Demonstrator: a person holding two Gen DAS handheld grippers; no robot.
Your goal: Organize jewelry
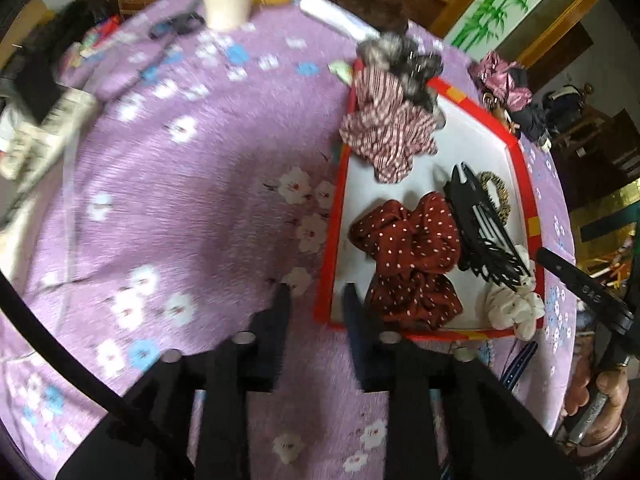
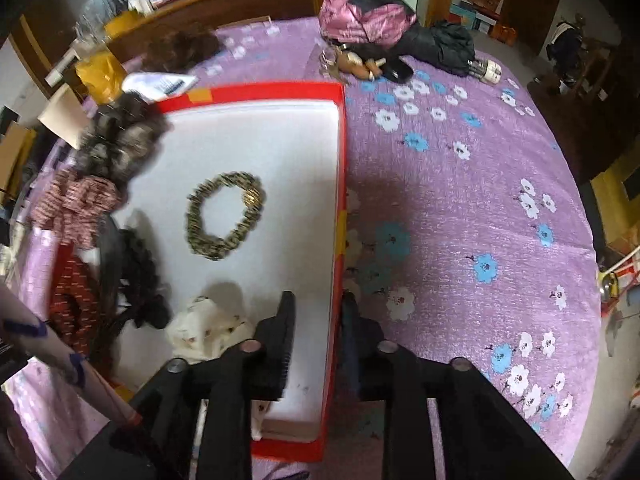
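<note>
Now | left gripper (image 1: 316, 292) open, empty, lower centre beside tray (image 1: 334, 216) edge | right gripper (image 2: 316, 300) open, empty, straddling tray wall | bracelet (image 2: 224, 216) mid-tray, scrunchies (image 1: 408, 256) grouped inside

Both wrist cameras are looking steeply down, close over the table (image 1: 180, 208): the left from the red tray's (image 1: 334, 216) left side, the right straddling its right wall. Both are sharing the tray.

A purple flowered cloth (image 2: 460, 208) covers the worktop; far off lie a pink bag (image 2: 362, 20) and black garment (image 2: 448, 46).
</note>
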